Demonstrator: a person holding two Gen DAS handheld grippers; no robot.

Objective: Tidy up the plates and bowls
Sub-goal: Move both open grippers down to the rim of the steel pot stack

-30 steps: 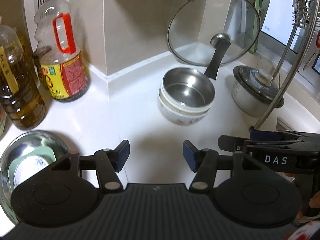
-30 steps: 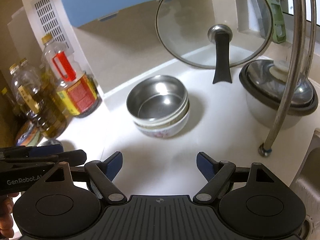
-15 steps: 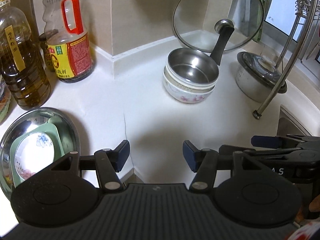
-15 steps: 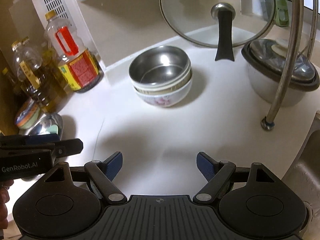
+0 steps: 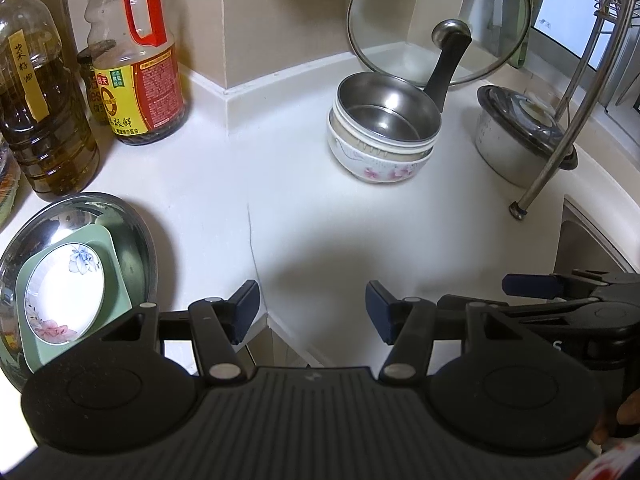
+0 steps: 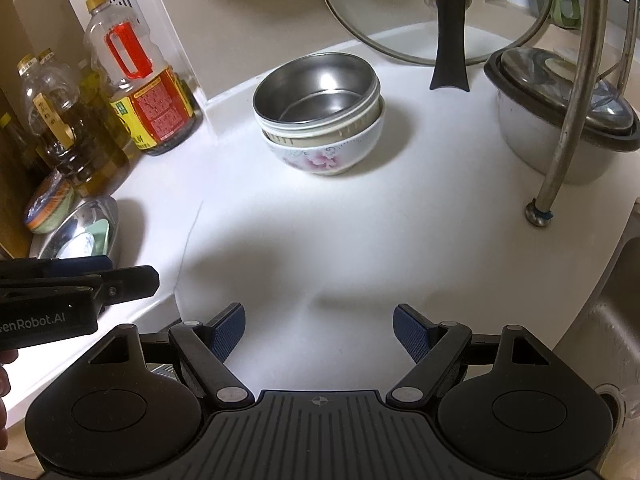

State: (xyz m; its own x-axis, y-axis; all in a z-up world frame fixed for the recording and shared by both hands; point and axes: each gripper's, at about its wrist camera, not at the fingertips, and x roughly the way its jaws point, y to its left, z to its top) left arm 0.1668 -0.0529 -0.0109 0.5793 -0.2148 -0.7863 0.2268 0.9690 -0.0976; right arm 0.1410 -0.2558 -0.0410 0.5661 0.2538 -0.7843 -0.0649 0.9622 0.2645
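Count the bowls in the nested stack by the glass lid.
3 visible: steel bowl on top, a beige-rimmed bowl nested under it, and the floral ceramic bowl at the bottom on the counter. Another could sit hidden inside the stack.

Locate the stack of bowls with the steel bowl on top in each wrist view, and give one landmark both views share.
Left wrist: stack of bowls, upper right of centre on the white counter.
Right wrist: stack of bowls, upper centre.
Shared landmark: glass pot lid leaning behind it.
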